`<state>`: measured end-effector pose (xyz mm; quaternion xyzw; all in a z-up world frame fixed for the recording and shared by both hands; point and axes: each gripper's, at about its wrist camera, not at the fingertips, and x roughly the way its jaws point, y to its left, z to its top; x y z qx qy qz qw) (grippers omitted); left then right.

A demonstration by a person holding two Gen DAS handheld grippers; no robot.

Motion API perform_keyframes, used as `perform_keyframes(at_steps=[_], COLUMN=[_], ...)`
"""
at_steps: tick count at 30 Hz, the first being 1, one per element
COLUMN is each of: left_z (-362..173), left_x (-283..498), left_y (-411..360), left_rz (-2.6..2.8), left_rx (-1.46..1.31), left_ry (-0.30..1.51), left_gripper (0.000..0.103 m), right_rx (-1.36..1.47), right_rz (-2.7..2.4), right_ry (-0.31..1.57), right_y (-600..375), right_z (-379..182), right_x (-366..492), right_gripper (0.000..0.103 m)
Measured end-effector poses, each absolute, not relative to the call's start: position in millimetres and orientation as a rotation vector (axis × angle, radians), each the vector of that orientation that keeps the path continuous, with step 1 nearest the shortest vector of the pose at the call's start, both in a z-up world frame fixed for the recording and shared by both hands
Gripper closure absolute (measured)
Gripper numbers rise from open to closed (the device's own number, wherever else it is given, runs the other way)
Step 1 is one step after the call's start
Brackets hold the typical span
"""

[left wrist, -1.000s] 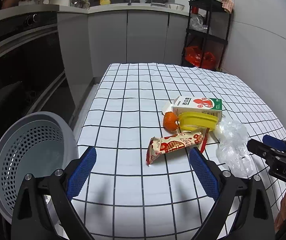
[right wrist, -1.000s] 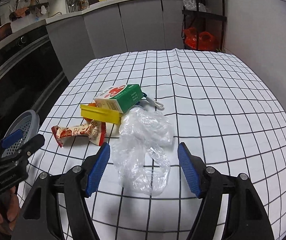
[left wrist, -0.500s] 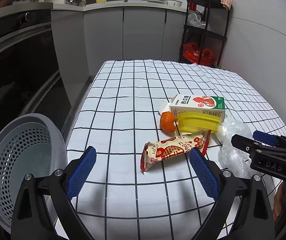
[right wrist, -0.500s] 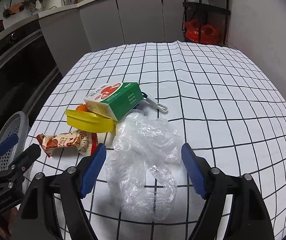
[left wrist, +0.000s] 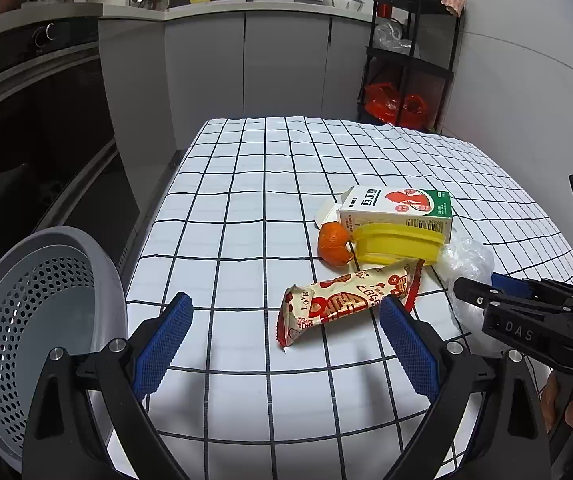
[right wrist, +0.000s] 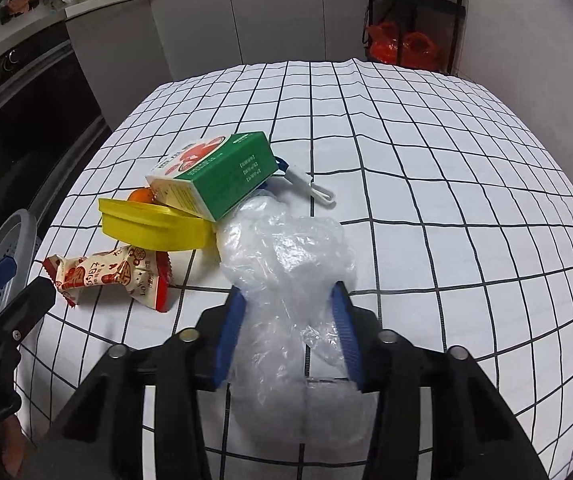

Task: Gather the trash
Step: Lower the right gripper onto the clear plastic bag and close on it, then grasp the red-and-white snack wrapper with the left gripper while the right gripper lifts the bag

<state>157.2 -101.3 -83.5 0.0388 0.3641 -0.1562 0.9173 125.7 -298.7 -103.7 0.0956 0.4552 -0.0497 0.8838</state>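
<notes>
Trash lies on the checked tablecloth: a red-and-cream snack wrapper [left wrist: 346, 300], an orange peel [left wrist: 333, 243], a yellow lid [left wrist: 396, 245], a green-and-white carton [left wrist: 398, 208] and a crumpled clear plastic bag [right wrist: 286, 256]. My left gripper [left wrist: 286, 340] is open just short of the wrapper, above the table. My right gripper [right wrist: 288, 332] has its blue pads on both sides of the plastic bag, closing on it; it also shows at the right of the left wrist view [left wrist: 526, 320].
A grey perforated bin [left wrist: 38, 320] stands off the table's left edge. A white clip [right wrist: 310, 188] lies behind the carton. A black shelf rack [left wrist: 410, 52] with red bags stands at the far right. Kitchen cabinets run behind the table [left wrist: 286, 152].
My right gripper moved forward over the plastic bag and narrowed its jaws around it. My left gripper drew slightly closer to the snack wrapper and stayed open.
</notes>
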Motion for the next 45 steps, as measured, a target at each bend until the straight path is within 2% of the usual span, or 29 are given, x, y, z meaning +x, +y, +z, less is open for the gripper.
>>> perform_keyframes(at_steps=[3, 6, 29, 45], left_z=[-84.0, -83.9, -99.8, -113.2], left_x=[158.1, 158.7, 164.5, 190.5], left_y=[-101.1, -99.9, -111.7, -128.2], left_rz=[-0.328, -0.338, -0.431, -0.449], left_rx=[0.078, 0.070, 0.267, 0.326], left_ry=[0.751, 0.755, 0.800, 0.856], left_gripper=[0.011, 0.011, 0.011, 0.013], right_rx=[0.233, 0.269, 0.424, 0.417], right_rz=[-0.098, -0.104, -0.054, -0.025], right_ry=[0.942, 0.931, 0.847, 0.846], right_y=[-303.3, -307.6, -317.2, -311.3], right_z=[-100.2, -94.6, -66.0, -64.9], right_x=[121.0, 114.3, 68.1, 73.6], right_gripper=[0.077, 0.079, 0.080, 0.080])
